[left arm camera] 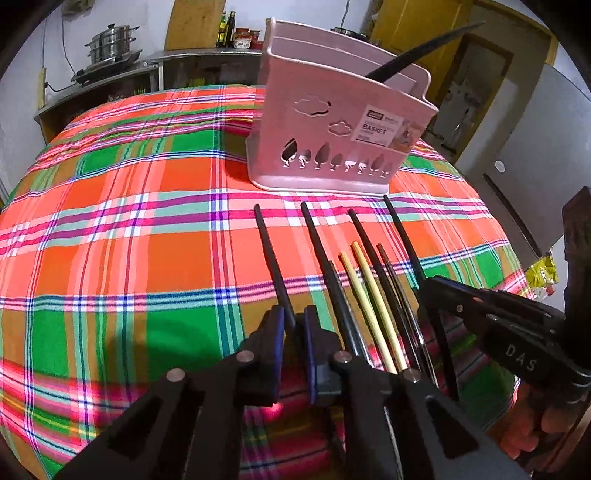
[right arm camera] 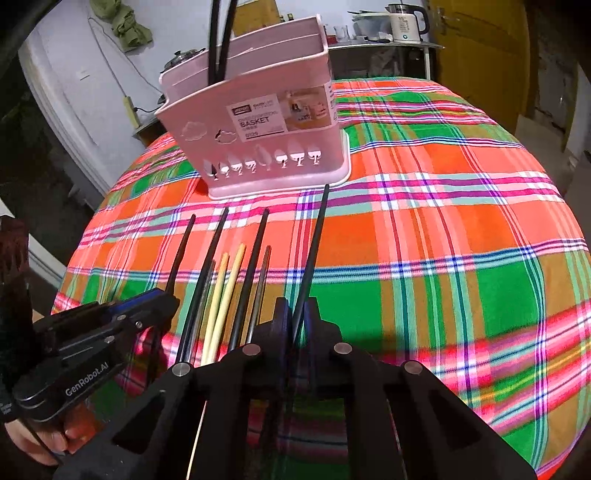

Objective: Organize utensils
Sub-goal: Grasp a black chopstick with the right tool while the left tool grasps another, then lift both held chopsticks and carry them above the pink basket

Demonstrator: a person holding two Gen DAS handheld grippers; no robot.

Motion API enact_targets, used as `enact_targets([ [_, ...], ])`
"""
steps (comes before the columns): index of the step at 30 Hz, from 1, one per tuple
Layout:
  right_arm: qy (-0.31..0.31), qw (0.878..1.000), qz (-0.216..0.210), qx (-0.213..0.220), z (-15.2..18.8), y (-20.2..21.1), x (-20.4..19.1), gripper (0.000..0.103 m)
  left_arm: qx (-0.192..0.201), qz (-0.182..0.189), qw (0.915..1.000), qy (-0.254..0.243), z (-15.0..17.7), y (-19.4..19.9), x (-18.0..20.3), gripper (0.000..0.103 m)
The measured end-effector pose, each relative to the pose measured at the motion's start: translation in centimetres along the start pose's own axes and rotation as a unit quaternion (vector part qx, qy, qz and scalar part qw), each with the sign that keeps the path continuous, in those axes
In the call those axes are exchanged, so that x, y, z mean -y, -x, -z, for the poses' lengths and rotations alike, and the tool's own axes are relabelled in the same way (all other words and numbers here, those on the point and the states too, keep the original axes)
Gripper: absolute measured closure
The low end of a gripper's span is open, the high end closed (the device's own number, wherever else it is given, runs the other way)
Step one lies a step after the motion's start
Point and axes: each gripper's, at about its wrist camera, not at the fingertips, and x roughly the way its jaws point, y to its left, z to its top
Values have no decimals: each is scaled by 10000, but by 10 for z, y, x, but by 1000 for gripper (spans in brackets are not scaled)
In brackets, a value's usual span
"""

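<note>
A black chopstick (left arm camera: pixel 275 266) is clamped by the left gripper (left arm camera: pixel 294 325) at lower centre. Another black chopstick (right arm camera: pixel 314 254) is pinched by the right gripper (right arm camera: pixel 297 317). The pink basket (right arm camera: pixel 258 147) is seen at upper centre.

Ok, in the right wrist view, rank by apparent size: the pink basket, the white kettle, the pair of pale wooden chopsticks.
1. Pink basket, clearly largest.
2. Pale wooden chopsticks, long but thin.
3. White kettle, smallest, though it stands far back, so its true size is unsure.
</note>
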Motion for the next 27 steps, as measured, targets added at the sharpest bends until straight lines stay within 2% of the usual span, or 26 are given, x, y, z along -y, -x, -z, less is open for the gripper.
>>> enact_targets([
  [8, -107, 9999, 54, -96, -15, -12, -2, 94, 50, -235, 9994, -238, -7, -8, 10, 91],
  [13, -102, 9999, 35, -79, -18, -14, -2, 97, 55, -318, 9991, -264, -8, -8, 11, 96],
  [21, -100, 9998, -153, 108, -12, 6, 0, 98, 93, -15, 9999, -109, -8, 9, 7, 97],
  [27, -118, 9981, -450, 400, -14, 30, 0, 98, 356, 240, 9990, -98, -17, 41, 7, 97],
])
